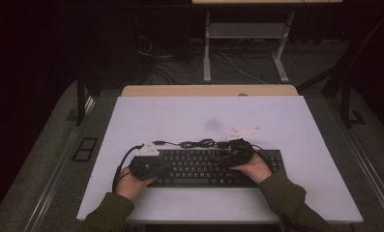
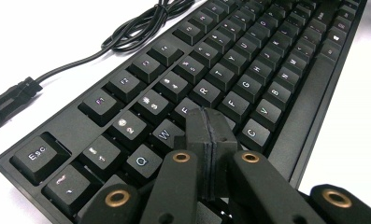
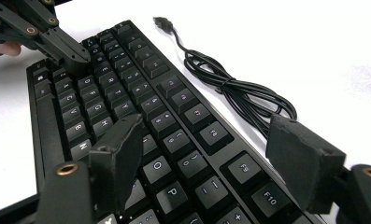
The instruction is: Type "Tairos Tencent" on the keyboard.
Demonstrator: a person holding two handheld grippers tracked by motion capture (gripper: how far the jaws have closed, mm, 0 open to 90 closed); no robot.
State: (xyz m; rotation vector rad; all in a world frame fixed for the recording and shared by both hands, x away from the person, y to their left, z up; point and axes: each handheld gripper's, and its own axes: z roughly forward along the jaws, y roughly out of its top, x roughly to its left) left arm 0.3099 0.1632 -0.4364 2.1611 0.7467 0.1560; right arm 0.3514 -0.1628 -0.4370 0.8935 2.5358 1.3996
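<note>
Jaws of the left gripper [image 2: 210, 133] press together on the keyboard [image 2: 248, 70]; the right gripper [image 3: 211, 161] gapes wide above it.

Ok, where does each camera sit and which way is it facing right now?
High view: above the near table edge, looking forward and down at the keyboard; both forearms enter from below.
Left gripper view: rides the left hand-held gripper, shut jaws over the keys.
Right gripper view: rides the right hand-held gripper, open jaws above the keyboard.
Shared: both gripper views show the coiled cable.
</note>
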